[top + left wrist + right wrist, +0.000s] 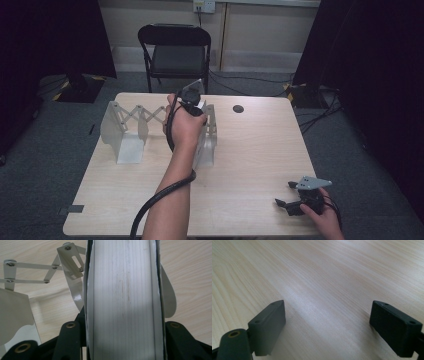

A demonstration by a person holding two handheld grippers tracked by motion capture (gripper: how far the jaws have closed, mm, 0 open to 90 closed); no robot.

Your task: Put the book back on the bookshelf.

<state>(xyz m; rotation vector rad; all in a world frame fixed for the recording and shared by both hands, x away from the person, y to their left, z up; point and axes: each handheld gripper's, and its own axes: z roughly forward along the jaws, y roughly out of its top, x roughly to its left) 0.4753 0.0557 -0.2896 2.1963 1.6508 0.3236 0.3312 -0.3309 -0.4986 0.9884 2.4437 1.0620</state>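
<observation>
At mid-desk (250, 150), left claw (192, 102) clamping down over the white end panel (122, 300) of the expandable rack (150, 127), rack's long axis running leftward from it, right claw (290, 197) idling wide apart, well off at near-right edge.

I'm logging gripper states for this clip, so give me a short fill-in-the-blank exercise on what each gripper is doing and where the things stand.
1. The left gripper is shut on the white ____ held between its jaws.
2. The right gripper rests near the table's front right corner with its jaws ____.
3. The metal expanding rack stands on the wooden ____.
4. Beyond the table stands a black folding ____.

Missing words: book; open; table; chair
</observation>
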